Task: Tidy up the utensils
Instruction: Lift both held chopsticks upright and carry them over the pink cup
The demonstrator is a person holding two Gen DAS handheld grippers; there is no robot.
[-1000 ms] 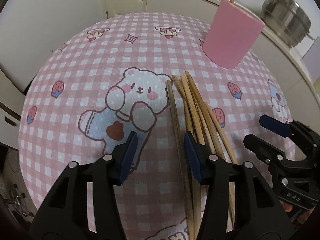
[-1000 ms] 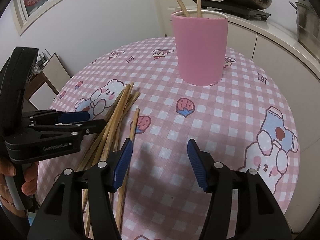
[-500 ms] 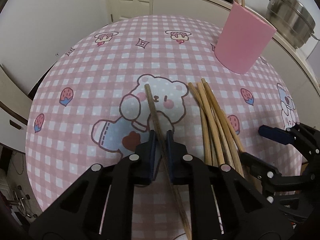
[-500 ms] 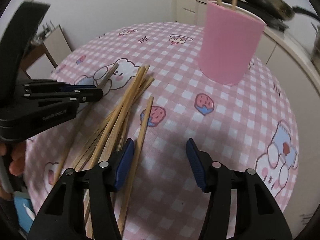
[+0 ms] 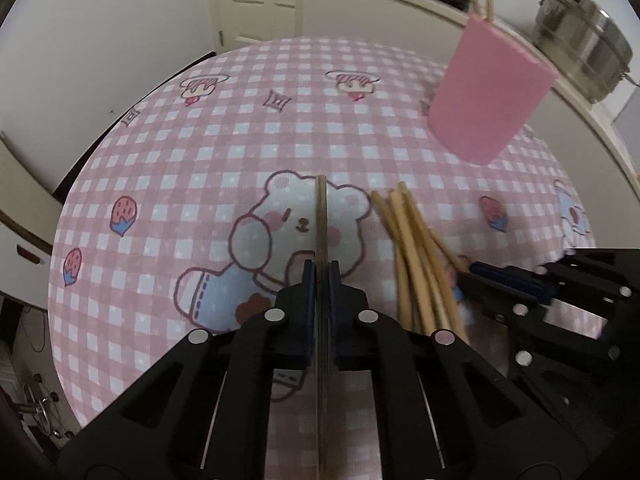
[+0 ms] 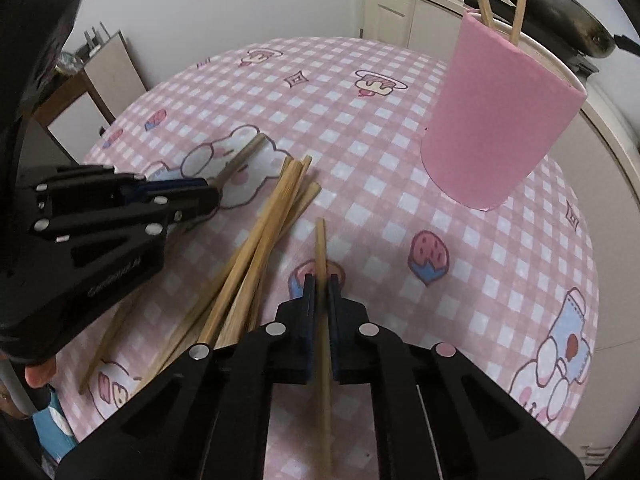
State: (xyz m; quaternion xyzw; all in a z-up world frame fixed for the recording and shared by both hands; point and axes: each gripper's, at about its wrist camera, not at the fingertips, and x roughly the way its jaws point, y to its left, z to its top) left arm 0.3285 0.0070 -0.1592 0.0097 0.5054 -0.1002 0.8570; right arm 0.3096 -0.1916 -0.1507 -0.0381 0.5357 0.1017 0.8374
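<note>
A pink cup (image 5: 488, 96) (image 6: 496, 128) stands at the table's far right with two chopsticks upright in it. Several light wooden chopsticks (image 5: 416, 248) (image 6: 264, 232) lie in a loose pile on the checked cloth. My left gripper (image 5: 321, 276) (image 6: 200, 192) is closing its jaws on a darker chopstick (image 5: 321, 216) (image 6: 244, 156), and its pads press the stick left of the pile. My right gripper (image 6: 320, 284) (image 5: 480, 276) is closing its jaws on a light chopstick (image 6: 320, 248) at the pile's right edge, pads pressing it.
A pink checked tablecloth (image 5: 200, 140) with bear prints covers the round table. Behind it runs a counter with a steel pot (image 5: 580, 52) and a dark pan (image 6: 560, 12). A person's fingers (image 6: 38, 374) hold the left gripper's handle. A low cabinet (image 6: 104, 76) stands at the left.
Both grippers went from open to closed, each on a chopstick. The left pulled the dark stick away from the pile to the left. The right gripper shifted left onto the pile's outer stick.
</note>
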